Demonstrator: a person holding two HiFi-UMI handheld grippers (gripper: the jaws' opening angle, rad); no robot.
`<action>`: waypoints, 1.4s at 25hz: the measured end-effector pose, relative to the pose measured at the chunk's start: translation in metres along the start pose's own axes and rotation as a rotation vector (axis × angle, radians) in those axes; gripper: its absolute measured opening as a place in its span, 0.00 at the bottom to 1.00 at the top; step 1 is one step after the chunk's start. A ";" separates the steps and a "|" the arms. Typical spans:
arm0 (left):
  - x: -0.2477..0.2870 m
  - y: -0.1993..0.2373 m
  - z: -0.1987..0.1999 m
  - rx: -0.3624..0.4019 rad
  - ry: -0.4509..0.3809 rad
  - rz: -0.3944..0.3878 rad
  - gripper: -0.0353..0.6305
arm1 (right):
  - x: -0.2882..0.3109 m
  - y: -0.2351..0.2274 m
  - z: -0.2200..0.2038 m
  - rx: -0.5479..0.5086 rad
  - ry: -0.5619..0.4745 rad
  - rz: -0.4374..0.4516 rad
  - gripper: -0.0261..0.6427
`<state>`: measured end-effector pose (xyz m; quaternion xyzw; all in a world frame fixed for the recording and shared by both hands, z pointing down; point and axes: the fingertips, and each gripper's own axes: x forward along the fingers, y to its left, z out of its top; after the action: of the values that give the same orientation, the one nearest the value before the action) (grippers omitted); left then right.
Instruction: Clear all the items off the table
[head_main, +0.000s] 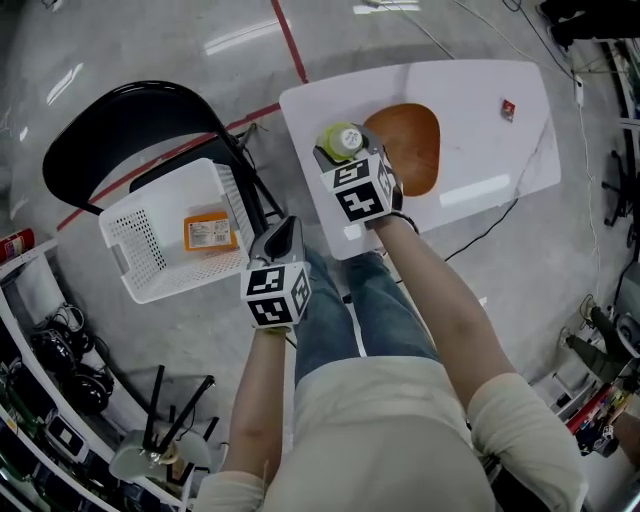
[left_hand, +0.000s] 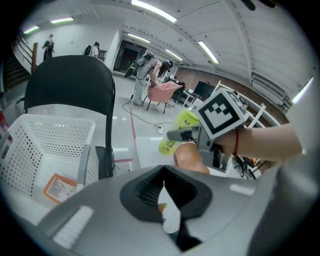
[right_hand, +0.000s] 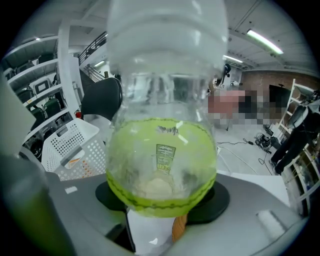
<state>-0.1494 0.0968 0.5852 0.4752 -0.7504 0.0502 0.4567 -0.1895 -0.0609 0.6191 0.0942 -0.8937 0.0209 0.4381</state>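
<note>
- Bottle (head_main: 345, 138) of clear plastic, with a green label band and a pale green cap, is clamped in the right claw (head_main: 338, 155), whose jaws stand wide on either side of its body.
- From the right gripper view the bottle (right_hand: 162, 165) fills most of the frame, and the dark pads of the right claw (right_hand: 161, 212) press against its green band.
- Seen from the left gripper view, the bottle (left_hand: 176, 134) hangs tilted in the right claw (left_hand: 186, 134), raised above the near left part of the white tabletop (head_main: 470, 140) and apparently clear of its surface.
- A brown wooden board (head_main: 415, 145) lies flat on the tabletop just beside and beyond the held bottle.
- A small red item (head_main: 508, 108) sits on the tabletop near its far right corner, well apart from the board; it is too small to identify.
- The left claw (head_main: 284, 232) is clenched, its jaws (left_hand: 165, 200) pressed together with nothing between them.
- It hovers off the tabletop's near left edge, above the person's lap, between the tabletop and the basket.
- A white perforated basket (head_main: 135, 240) rests on the seat of a black chair (head_main: 110, 130) to the left of the tabletop.
- One flat orange packet (head_main: 210, 232) lies on the basket's floor, toward the side nearest the tabletop.
</note>
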 end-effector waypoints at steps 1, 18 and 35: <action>-0.003 -0.001 0.000 0.002 -0.003 0.000 0.07 | -0.005 0.000 0.001 -0.002 -0.002 -0.002 0.47; -0.070 0.007 0.012 -0.017 -0.061 0.048 0.07 | -0.082 0.026 0.031 -0.061 -0.037 0.009 0.47; -0.137 0.042 0.038 -0.096 -0.190 0.166 0.07 | -0.134 0.085 0.076 -0.185 -0.105 0.118 0.47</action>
<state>-0.1872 0.1914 0.4781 0.3918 -0.8284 0.0067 0.4002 -0.1844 0.0334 0.4703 0.0017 -0.9175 -0.0409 0.3955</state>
